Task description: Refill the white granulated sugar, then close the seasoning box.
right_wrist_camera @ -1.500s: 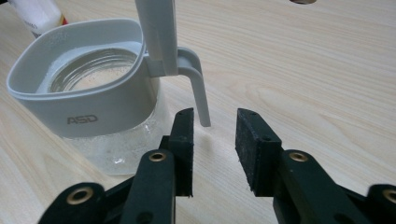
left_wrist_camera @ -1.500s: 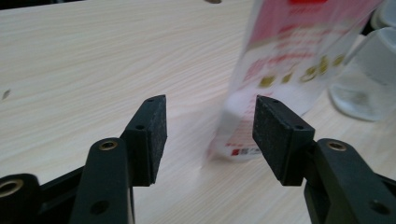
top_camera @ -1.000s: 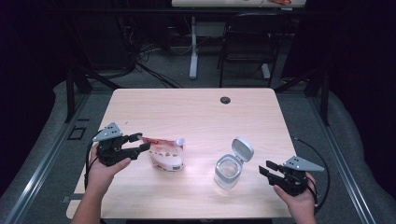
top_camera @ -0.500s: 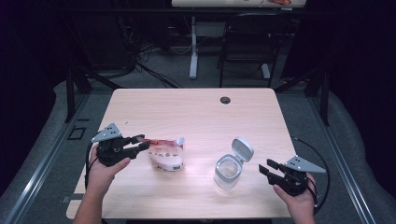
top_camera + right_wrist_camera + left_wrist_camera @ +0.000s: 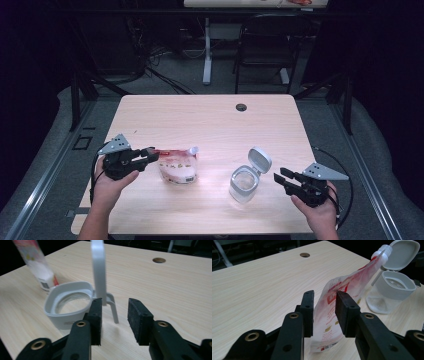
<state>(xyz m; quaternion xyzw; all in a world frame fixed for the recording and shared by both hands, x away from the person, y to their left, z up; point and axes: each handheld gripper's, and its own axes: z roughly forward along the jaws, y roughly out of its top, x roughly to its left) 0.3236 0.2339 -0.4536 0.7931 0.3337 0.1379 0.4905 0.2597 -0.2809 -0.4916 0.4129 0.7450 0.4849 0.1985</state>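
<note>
A red and white spouted pouch stands left of the table's middle. My left gripper is at its left edge. In the left gripper view the pouch sits between the jaws of my left gripper, which have just been closing; I see no firm squeeze. A clear container with a grey rim and a raised flip lid stands to the right. My right gripper is just right of it, open, jaws just narrowing. In the right gripper view the container and lid stand just beyond my right gripper.
The wooden table has a round cable hole near its far edge. A chair and a desk leg stand on the floor beyond. Cables trail from both grippers at the table's sides.
The left jaws have drawn closer together around the pouch's edge. The right jaws have narrowed a little. Both hands stay where they were.
</note>
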